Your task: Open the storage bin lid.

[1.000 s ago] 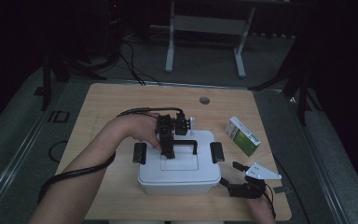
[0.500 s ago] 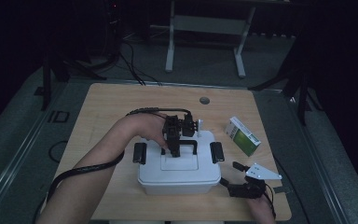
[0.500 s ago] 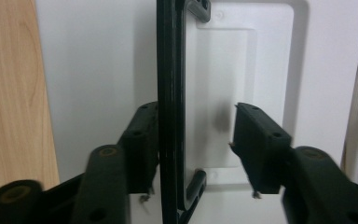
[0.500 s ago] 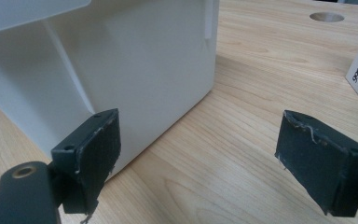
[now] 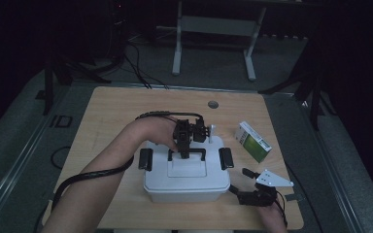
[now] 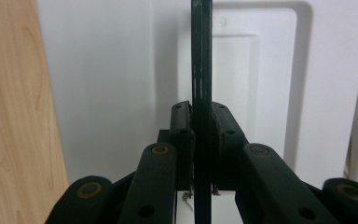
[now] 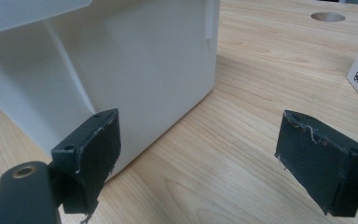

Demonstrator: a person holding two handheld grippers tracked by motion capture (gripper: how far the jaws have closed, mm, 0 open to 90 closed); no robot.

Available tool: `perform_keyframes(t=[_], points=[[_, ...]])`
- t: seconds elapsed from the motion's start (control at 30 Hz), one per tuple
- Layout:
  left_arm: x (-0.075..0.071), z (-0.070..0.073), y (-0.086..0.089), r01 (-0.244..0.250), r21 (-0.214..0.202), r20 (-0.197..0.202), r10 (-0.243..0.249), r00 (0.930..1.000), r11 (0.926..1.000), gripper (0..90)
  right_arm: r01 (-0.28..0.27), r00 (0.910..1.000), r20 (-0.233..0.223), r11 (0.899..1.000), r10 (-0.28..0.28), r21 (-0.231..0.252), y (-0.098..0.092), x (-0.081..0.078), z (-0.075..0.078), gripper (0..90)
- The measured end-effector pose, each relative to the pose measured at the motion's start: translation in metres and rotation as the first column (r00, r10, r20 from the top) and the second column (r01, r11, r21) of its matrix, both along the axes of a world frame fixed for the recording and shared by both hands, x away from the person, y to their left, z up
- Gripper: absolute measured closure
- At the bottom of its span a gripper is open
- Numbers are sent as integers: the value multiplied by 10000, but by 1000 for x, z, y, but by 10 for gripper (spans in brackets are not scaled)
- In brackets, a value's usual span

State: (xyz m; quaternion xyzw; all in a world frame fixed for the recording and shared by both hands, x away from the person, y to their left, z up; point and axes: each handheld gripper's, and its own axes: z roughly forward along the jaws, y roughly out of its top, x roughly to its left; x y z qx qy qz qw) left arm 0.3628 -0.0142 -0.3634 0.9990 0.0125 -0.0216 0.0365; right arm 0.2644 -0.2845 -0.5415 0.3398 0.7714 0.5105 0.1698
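White bin [image 5: 187, 180] sits at tabletop [image 5: 116, 111] near edge. Left gripper [image 5: 187, 154], fingers just closing, clamps black lid handle [image 6: 200, 56]. Right gripper [image 7: 200, 163] fingers spread beside bin corner. Bare wood beyond. Green box [image 5: 254, 141] right; print "999".

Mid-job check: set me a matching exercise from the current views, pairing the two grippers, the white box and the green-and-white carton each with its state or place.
Things:
1. left gripper
2. right gripper
3. white box
4. green-and-white carton

States or places:
A. lies on the table to the right of the box, untouched
B. jaws apart, beside the box's lower right corner
C. stands mid-table with its lid on, black latches at both ends
D. jaws, which have just been closing, clamped on the black lid handle

Pairs: 1-D, 2-B, 3-C, 4-A
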Motion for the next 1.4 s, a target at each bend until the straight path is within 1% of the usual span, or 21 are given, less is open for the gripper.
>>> perform_keyframes(t=[0.17,0.27,0.33,0.37,0.43,0.47,0.5,0.6,0.63,0.73,0.83,0.87,0.9,0.93,0.97,1.03,1.17,1.2,1.33,1.37,1.4], points=[[0,1,-1,-182,94,-79,183,9998,9998,834,1,10000,2,10000,-1,2,0,0,0,134],[1,1,1,-279,39,-123,279,9995,9996,837,-1,10000,7,10000,1,10,0,0,0,134],[0,1,1,-330,74,-124,331,9994,9994,838,-3,10000,-8,10000,3,-1,0,0,0,134],[-1,2,0,-319,164,-80,321,9995,9994,838,-7,10000,-4,10000,7,-1,0,0,0,134],[-1,3,1,-396,164,-79,397,9992,9991,838,-10,10000,5,10000,10,-17,0,0,0,135],[-1,6,2,-296,156,-31,297,9996,9994,838,-6,10000,5,10000,6,-5,0,0,0,135],[-1,8,3,-364,108,-52,365,9993,9993,838,2,10000,-4,10000,-2,1,0,0,0,135],[-1,12,6,-338,-2,13,338,9994,9994,838,0,10000,-10,10000,0,-9,0,0,0,135],[-1,12,6,-338,-2,13,338,9994,9994,838,0,10000,-10,10000,0,-9,0,0,0,135],[-3,19,9,-313,-15,148,313,9994,9995,838,10,10000,-15,10000,-10,-11,0,0,0,135],[-4,23,11,-337,-48,181,338,9993,9994,838,14,10000,1,10000,-14,-22,0,0,0,135],[-5,27,14,-401,-148,230,404,9989,9991,838,15,10000,3,10000,-15,-24,0,0,0,135],[-5,27,14,-401,-148,230,404,9989,9991,838,22,10000,-11,10000,-22,-26,0,0,0,134],[-6,31,18,-463,-224,303,469,9984,9987,838,21,10000,-5,10000,-21,-19,0,0,0,135],[-6,31,18,-463,-224,303,469,9984,9987,838,21,10000,-5,10000,-21,-19,0,0,0,135],[-7,35,25,-495,-268,343,504,9981,9984,838,28,10000,-5,10000,-28,1,0,0,0,135],[-8,37,33,-625,-261,416,635,9971,9977,838,42,10000,-26,10000,-42,24,0,0,0,134],[-8,39,40,-672,-269,423,683,9968,9974,838,33,10000,-9,10000,-33,48,-1,0,0,135],[-10,42,56,-891,-312,467,905,9948,9955,838,47,10000,-42,10000,-47,49,0,0,0,135],[-10,43,61,-965,-388,515,984,9938,9946,838,39,10000,-42,10000,-38,39,0,0,0,134],[-10,44,66,-1022,-360,488,1039,9934,9941,838,33,10000,-52,10000,-32,28,0,0,0,134]])
